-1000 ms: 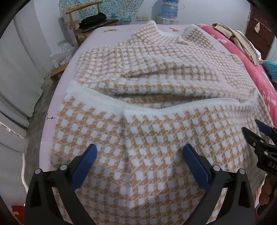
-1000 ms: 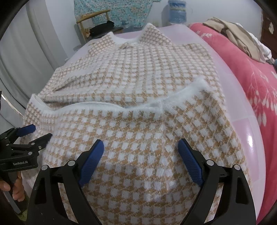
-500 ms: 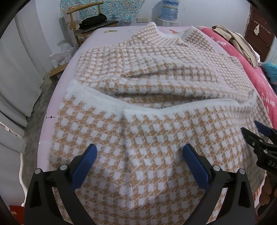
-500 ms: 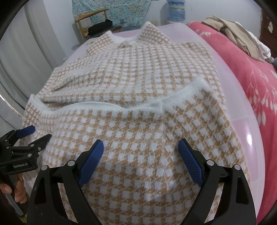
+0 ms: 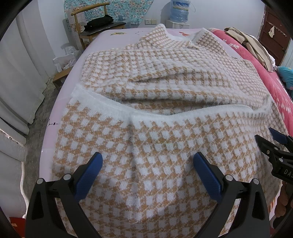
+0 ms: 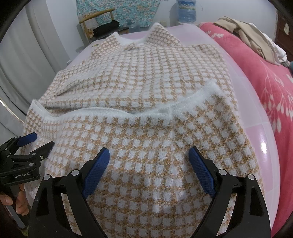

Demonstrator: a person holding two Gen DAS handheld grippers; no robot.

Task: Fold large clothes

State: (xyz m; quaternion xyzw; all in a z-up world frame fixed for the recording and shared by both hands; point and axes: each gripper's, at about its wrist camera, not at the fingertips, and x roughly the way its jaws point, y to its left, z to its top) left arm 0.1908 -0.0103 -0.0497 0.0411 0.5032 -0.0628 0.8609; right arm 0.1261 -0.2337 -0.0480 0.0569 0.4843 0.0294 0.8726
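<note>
A large tan-and-white checked knit garment lies spread on a pale pink bed. Its near part is folded up over the body, with the fuzzy white hem running across the middle. The collar points to the far end. My left gripper hovers open over the folded near part, nothing between its blue pads. My right gripper is likewise open above the same fold, further right. Each gripper shows at the edge of the other's view, hand-held.
The pink bed sheet shows bare to the right of the garment. A red floral blanket with beige clothes lies beyond. A wooden chair and a water bottle stand at the far wall. White curtains hang left.
</note>
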